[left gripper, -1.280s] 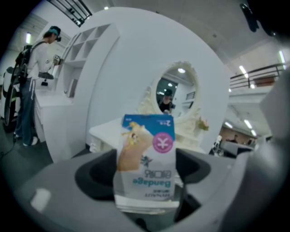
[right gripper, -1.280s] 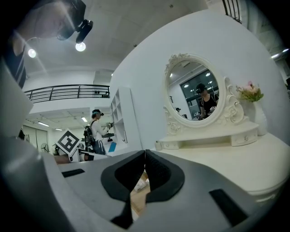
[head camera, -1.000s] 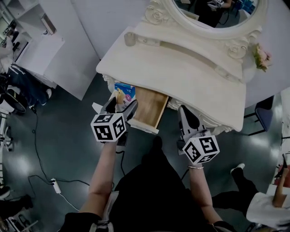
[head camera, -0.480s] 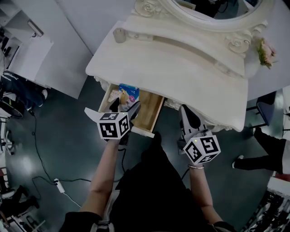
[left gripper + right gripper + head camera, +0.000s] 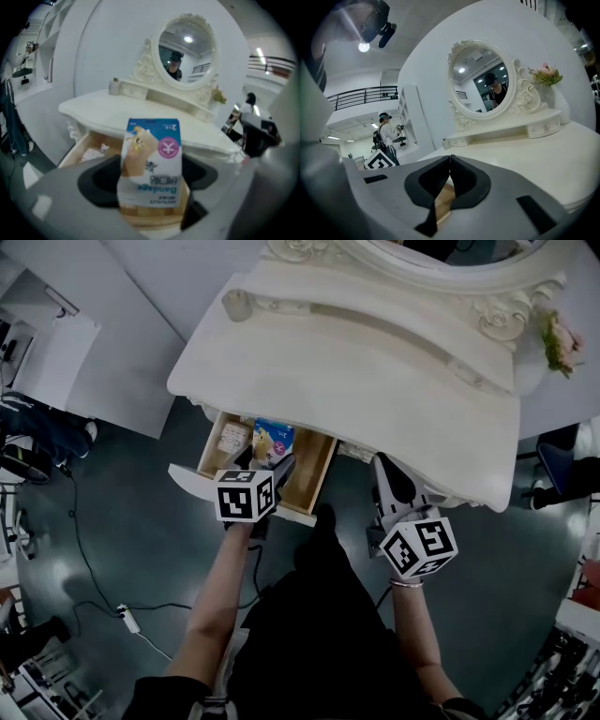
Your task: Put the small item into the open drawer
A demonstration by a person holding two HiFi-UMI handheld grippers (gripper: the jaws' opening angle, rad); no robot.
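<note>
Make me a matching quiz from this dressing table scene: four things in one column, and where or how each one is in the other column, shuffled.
Column one
1. bandage packet
2. right tool
3. drawer
4. pink flowers

Column two
A. pulled open under the tabletop
B. jaws shut, nothing between them
C. at the tabletop's right end, beside the mirror
D. clamped in the left tool

Pairs: 1-D, 2-B, 3-A, 4-C
</note>
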